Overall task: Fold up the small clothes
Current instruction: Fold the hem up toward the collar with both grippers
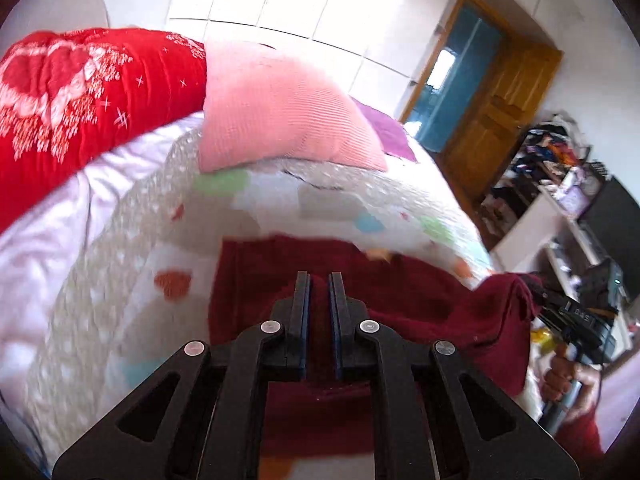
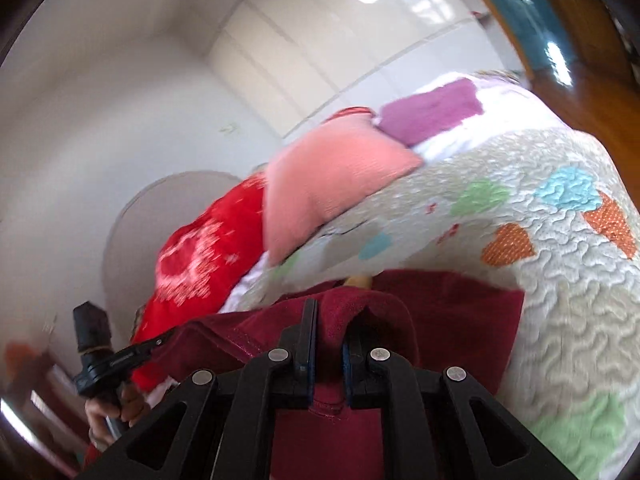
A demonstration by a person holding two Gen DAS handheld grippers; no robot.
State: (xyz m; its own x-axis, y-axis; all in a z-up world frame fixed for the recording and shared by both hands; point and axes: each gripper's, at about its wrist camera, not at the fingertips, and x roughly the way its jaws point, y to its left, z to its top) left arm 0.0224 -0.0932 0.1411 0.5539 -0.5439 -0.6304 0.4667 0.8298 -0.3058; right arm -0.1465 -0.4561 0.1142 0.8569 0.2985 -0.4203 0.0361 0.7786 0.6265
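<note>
A dark red garment (image 1: 400, 300) is held up over the quilted bed cover (image 1: 120, 280). My left gripper (image 1: 319, 280) is shut on its near edge, with cloth pinched between the narrow jaws. My right gripper (image 2: 330, 312) is shut on another edge of the same dark red garment (image 2: 448, 312), and cloth bunches over its right finger. The right gripper also shows at the right edge of the left wrist view (image 1: 560, 312), gripping the garment's corner. The left gripper shows at the lower left of the right wrist view (image 2: 132, 354).
A pink pillow (image 1: 280, 116), a purple cloth (image 1: 386, 132) and a red floral blanket (image 1: 80, 100) lie at the far end of the bed. A wooden door (image 1: 500, 120) and cluttered white shelves (image 1: 560, 200) stand to the right.
</note>
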